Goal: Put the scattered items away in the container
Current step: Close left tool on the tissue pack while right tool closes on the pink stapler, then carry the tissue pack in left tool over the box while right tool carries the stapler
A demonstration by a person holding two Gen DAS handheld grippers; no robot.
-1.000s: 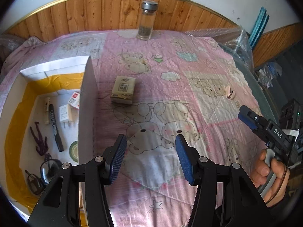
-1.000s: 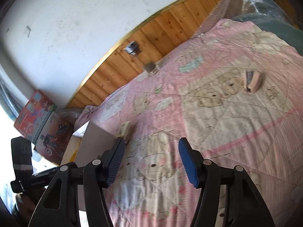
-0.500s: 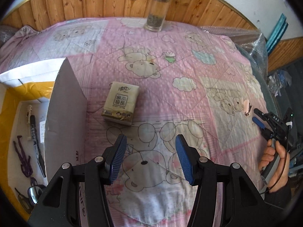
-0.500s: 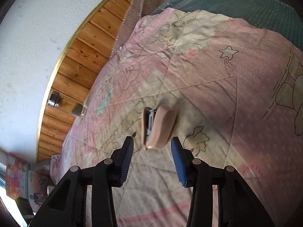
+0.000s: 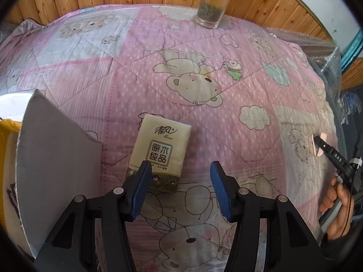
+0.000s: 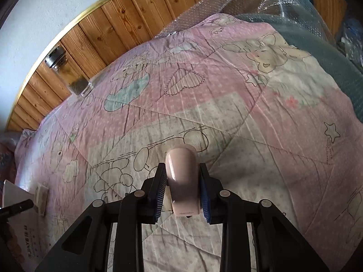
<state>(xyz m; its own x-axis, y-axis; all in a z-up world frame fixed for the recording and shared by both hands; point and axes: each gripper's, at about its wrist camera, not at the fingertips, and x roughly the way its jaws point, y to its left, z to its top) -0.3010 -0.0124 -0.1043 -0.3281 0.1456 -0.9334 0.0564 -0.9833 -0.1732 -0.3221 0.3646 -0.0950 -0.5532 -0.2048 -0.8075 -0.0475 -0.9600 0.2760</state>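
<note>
A pink stapler (image 6: 181, 181) lies on the pink bear-print quilt (image 6: 204, 86). My right gripper (image 6: 182, 170) straddles it with its jaws closing, and both blue pads lie against its sides. The left wrist view shows the same stapler (image 5: 317, 145) at the far right, at the tip of my right gripper (image 5: 316, 139), which a hand (image 5: 338, 213) holds. A beige tissue pack (image 5: 161, 149) lies flat on the quilt. My left gripper (image 5: 180, 170) hangs open just above the pack's near end; its left fingertip overlaps the near-left corner and nothing is gripped. The cardboard box's grey flap (image 5: 56, 158) stands to the left.
A glass jar (image 5: 212, 6) with dried leaves stands at the back by the wooden panelling; it is also in the right wrist view (image 6: 68, 72). Bubble wrap (image 6: 272, 4) covers the bed's right side. The box's yellow lining (image 5: 6, 131) shows at the far left.
Both grippers came down toward the quilt. The right one swung over to the stapler and closed around it. The left one neared the tissue pack, jaws unchanged; the box's inside slid out of view.
</note>
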